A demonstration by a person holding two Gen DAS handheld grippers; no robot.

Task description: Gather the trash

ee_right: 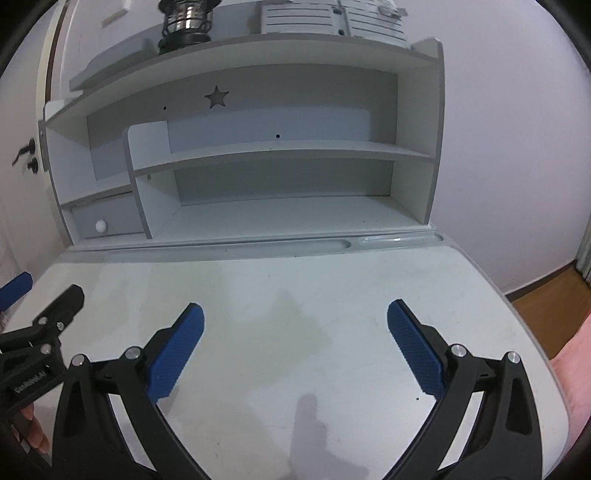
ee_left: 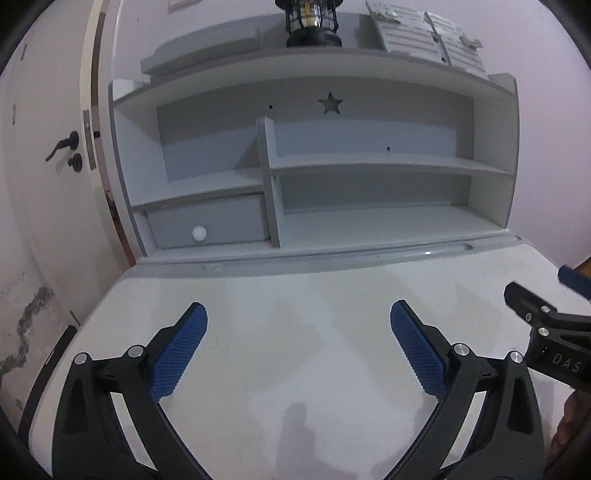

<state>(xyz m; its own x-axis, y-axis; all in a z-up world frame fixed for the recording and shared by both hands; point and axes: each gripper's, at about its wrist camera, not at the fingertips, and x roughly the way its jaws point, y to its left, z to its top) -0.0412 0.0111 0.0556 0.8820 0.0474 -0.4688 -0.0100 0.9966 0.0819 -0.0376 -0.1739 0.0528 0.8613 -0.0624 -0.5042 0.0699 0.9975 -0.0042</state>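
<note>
No trash shows in either view. My left gripper (ee_left: pixel 298 314) hangs open over the white desk top (ee_left: pixel 295 295), its blue pads (ee_left: pixel 181 350) wide apart with nothing between them. My right gripper (ee_right: pixel 295 314) is also open above the same desk top (ee_right: pixel 295 280), blue pads (ee_right: pixel 177 350) spread and bare. In the left wrist view the right gripper (ee_left: pixel 535 291) pokes in at the right edge. The left gripper (ee_right: pixel 44 291) appears at the left edge of the right wrist view, so the two are side by side.
A grey-white hutch (ee_left: pixel 314 166) with open shelves, a star cut-out (ee_left: pixel 330 102) and a small drawer with a white knob (ee_left: pixel 199 233) stands at the desk's back. A black lantern (ee_left: pixel 312 22) and papers (ee_left: pixel 424 33) sit on top. A door (ee_left: pixel 48 166) is left; wood floor (ee_right: pixel 554 295) right.
</note>
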